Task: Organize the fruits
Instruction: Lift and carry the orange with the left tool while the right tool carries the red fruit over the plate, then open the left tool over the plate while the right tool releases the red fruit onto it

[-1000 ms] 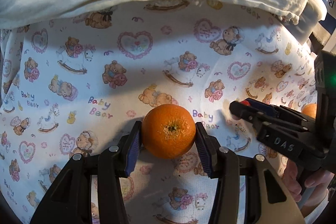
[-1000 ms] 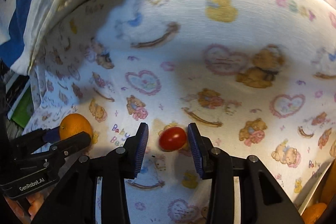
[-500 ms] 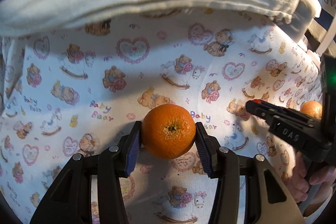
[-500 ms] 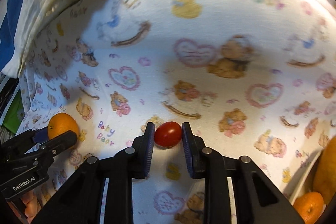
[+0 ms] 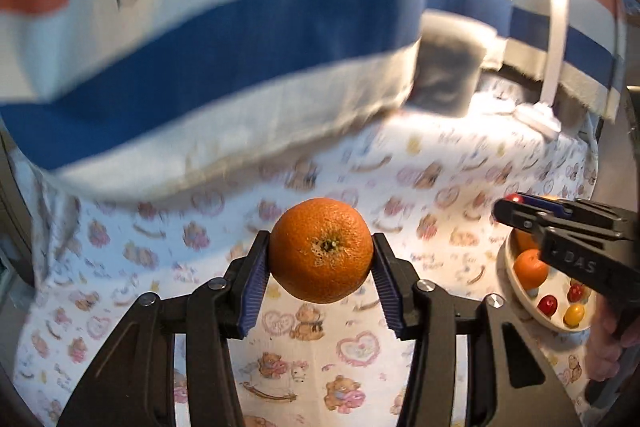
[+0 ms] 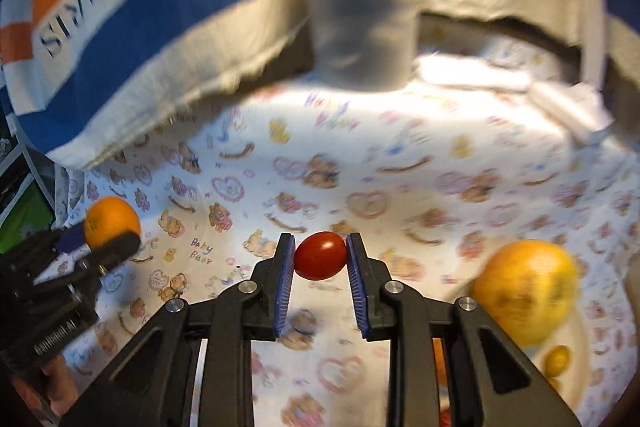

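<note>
My left gripper (image 5: 320, 263) is shut on an orange (image 5: 321, 249) and holds it above the bear-print cloth (image 5: 360, 347). My right gripper (image 6: 320, 261) is shut on a red cherry tomato (image 6: 320, 255), also lifted off the cloth. In the left wrist view the right gripper (image 5: 510, 207) hangs over a white plate (image 5: 560, 323) that holds oranges (image 5: 530, 265) and small red and yellow tomatoes (image 5: 547, 304). In the right wrist view the left gripper with its orange (image 6: 111, 221) is at the far left, and a large yellow-orange fruit (image 6: 526, 291) lies on the plate at the lower right.
A folded blue, white and orange striped cloth (image 5: 240, 47) rises behind the work area. A grey cup-like object (image 6: 362, 15) stands at the back. A white strap (image 5: 558, 19) hangs at the right. A green item (image 6: 24, 215) lies at the left edge.
Both grippers have risen from the cloth with their fruits. The right gripper closed on the tomato and moved toward the plate, which now shows in both views.
</note>
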